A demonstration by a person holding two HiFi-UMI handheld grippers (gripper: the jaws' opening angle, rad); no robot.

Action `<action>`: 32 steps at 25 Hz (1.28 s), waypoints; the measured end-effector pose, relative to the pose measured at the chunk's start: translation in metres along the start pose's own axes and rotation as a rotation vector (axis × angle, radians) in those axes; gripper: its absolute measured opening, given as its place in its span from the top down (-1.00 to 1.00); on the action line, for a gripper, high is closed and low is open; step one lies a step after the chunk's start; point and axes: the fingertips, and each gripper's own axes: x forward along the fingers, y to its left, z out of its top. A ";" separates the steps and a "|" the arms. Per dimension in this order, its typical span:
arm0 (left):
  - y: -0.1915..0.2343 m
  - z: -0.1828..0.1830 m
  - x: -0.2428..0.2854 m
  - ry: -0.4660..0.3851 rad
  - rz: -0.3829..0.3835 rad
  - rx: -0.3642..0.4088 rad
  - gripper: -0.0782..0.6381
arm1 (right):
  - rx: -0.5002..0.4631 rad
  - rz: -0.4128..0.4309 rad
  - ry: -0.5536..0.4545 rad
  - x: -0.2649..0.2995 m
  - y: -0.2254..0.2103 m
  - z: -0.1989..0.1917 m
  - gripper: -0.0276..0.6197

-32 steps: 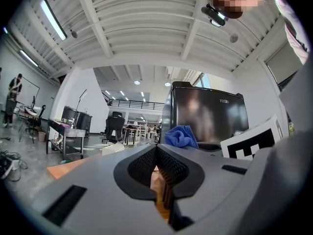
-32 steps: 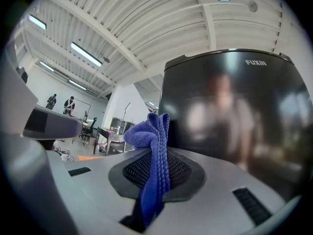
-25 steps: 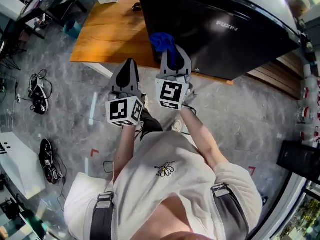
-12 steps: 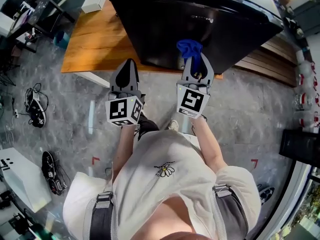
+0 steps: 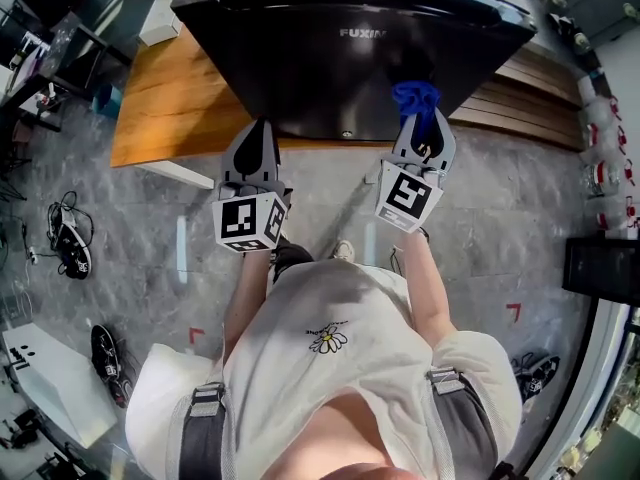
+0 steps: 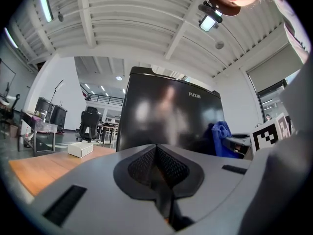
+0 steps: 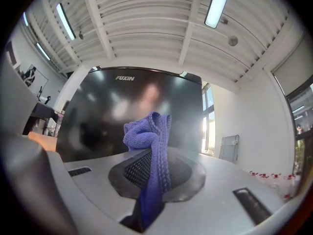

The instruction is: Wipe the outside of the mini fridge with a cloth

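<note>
The black mini fridge (image 5: pixel 350 58) stands on a wooden platform (image 5: pixel 160 108), its glossy door marked FUXIN facing me. My right gripper (image 5: pixel 422 128) is shut on a blue cloth (image 5: pixel 414 96), which bunches up past the jaw tips against the right part of the fridge door. In the right gripper view the cloth (image 7: pixel 149 151) hangs between the closed jaws in front of the fridge (image 7: pixel 122 111). My left gripper (image 5: pixel 255 148) is shut with nothing in it, held low before the left part of the door. From the left gripper view the fridge (image 6: pixel 166 116) and the cloth (image 6: pixel 222 138) show.
A white box (image 5: pixel 160 18) lies on the platform left of the fridge. Wooden slats (image 5: pixel 540 98) run to the right. Shoes and cables (image 5: pixel 70 228) lie on the grey floor at left. Desks and an office chair (image 6: pixel 88 124) stand far off.
My right gripper has carried the blue cloth rightward across the fridge door, from its left part to its right part. The left gripper has stayed in place.
</note>
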 end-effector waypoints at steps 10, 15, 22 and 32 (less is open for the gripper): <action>-0.003 -0.004 0.006 0.005 -0.007 -0.001 0.77 | -0.005 -0.146 0.072 0.003 -0.059 -0.022 0.73; -0.004 -0.005 0.004 0.013 -0.012 0.003 0.77 | 0.002 -0.198 0.094 0.004 -0.080 -0.029 0.73; -0.004 -0.009 0.002 0.023 -0.009 0.001 0.77 | 0.021 -0.237 0.117 0.006 -0.097 -0.037 0.73; 0.010 -0.022 -0.014 0.050 0.030 -0.019 0.77 | 0.099 -0.183 0.080 -0.023 -0.076 -0.028 0.73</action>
